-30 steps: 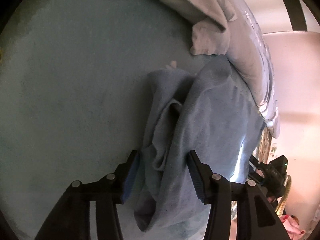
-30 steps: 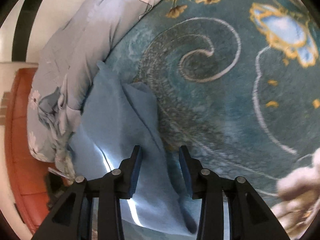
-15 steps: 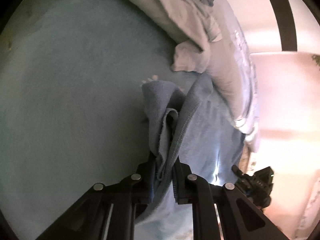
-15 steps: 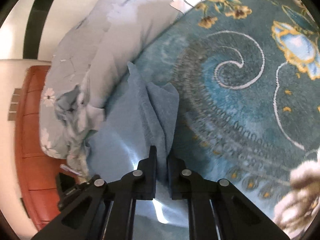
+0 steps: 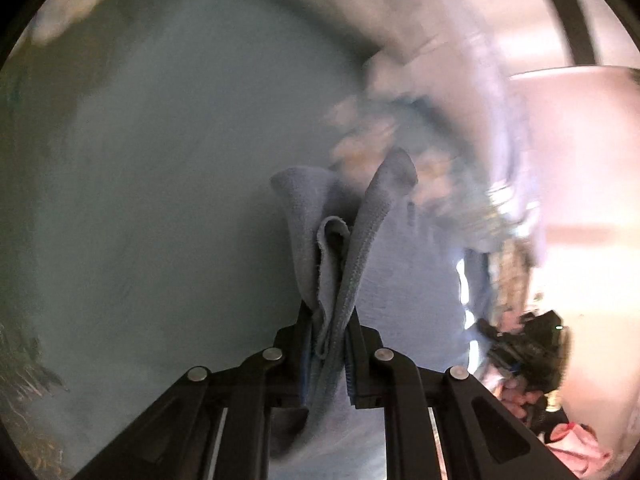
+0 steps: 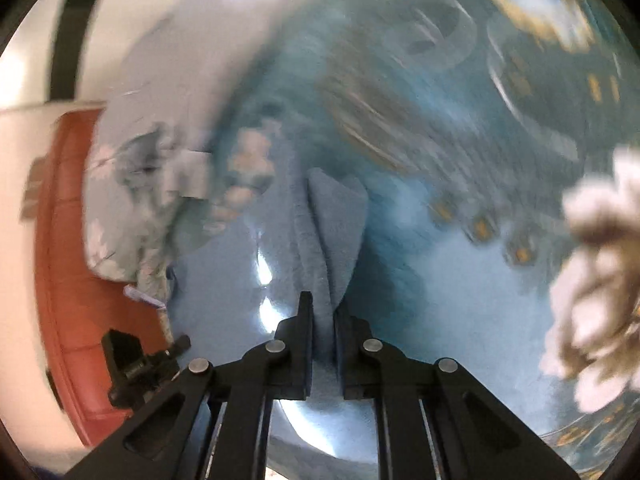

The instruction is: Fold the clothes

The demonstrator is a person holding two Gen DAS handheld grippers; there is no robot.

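A light blue garment [image 5: 404, 280] hangs stretched between my two grippers above the bed. My left gripper [image 5: 329, 320] is shut on a bunched, ribbed edge of it, and folds of cloth stand up between the jaws. My right gripper [image 6: 323, 312] is shut on another bunched edge of the same garment [image 6: 332, 224], whose cloth spreads down and to the left. The right gripper also shows in the left wrist view [image 5: 528, 352] at the lower right. The left gripper shows in the right wrist view [image 6: 140, 364] at the lower left. Both views are blurred by motion.
A teal bedspread [image 6: 460, 128] with gold and white floral pattern lies under the garment. A pale floral pillow [image 6: 152, 160] lies at the bed's head against a red-brown headboard [image 6: 68, 240]. A white wall [image 5: 592, 200] is at the right. Pink cloth [image 5: 576, 448] lies low right.
Both grippers closed on the garment's bunched edges, then lifted it off the bedspread. The cloth now hangs between them and the background streaks with motion.
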